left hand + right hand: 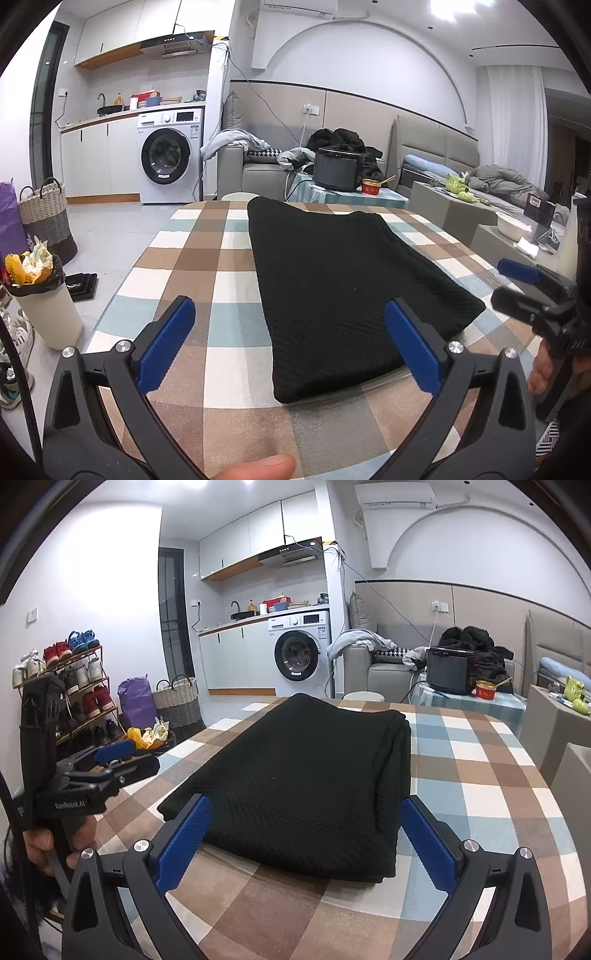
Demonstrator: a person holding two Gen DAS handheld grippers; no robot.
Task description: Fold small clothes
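Note:
A black knitted garment (332, 280) lies folded into a long flat rectangle on the checked tablecloth (207, 266). My left gripper (291, 317) is open and empty, just short of the garment's near left corner. The right gripper also shows at the right edge of the left wrist view (517, 280). In the right wrist view the garment (303, 775) shows layered folds along its right side. My right gripper (306, 816) is open and empty at its near edge, blue pads on either side. The left gripper (110, 760) is at the left there, held by a hand.
A full bin (44, 295) and a woven basket (48, 218) stand left of the table. A shoe rack (70, 694) stands by the wall. A small table behind holds a black cooker (336, 170) and a red cup (371, 186). A sofa and washing machine (171, 155) are beyond.

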